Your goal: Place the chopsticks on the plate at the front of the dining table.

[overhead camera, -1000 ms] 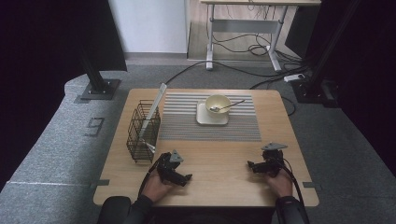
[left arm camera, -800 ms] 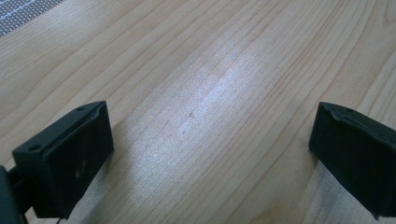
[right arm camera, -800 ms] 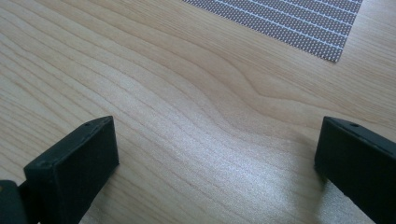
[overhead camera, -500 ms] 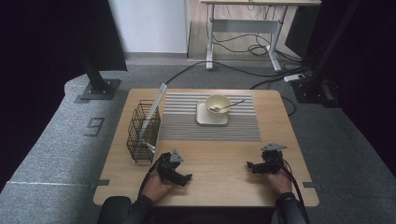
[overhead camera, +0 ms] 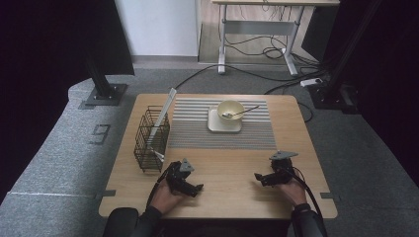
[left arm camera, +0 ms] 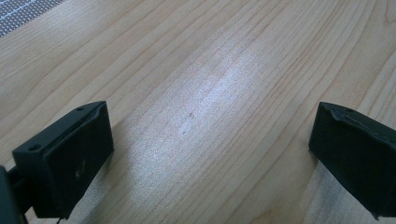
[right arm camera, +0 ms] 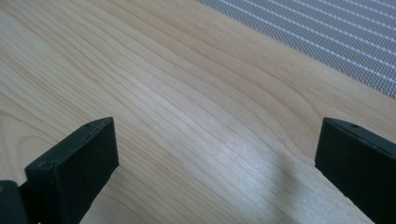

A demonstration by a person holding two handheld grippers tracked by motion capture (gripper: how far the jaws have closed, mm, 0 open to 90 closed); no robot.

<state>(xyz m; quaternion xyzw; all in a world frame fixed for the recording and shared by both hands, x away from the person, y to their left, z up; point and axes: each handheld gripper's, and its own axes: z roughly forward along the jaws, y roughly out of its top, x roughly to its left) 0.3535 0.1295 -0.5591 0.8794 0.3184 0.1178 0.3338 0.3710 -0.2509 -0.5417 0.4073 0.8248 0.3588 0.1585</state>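
**Near the desk's front edge, both grippers rest with fingers wide**

On the wooden desk [overhead camera: 227, 163], the left gripper [overhead camera: 190, 186] lies at the front left and the right gripper [overhead camera: 262, 177] at the front right, well apart from each other, each held in a hand. Seen from the left gripper view, its two black fingers [left arm camera: 65, 163] stand wide apart over bare wood, holding nothing. From the right gripper view, its fingers [right arm camera: 74, 163] are likewise spread wide and empty, with the edge of the striped mat [right arm camera: 327, 32] ahead. Nearest the left gripper stands a black wire rack [overhead camera: 150, 140], with a flat pale board [overhead camera: 163, 116] leaning in it. Farther back, on the mat, a cream bowl [overhead camera: 230, 109] with a spoon [overhead camera: 242, 111] in it sits on a square plate [overhead camera: 215, 126].
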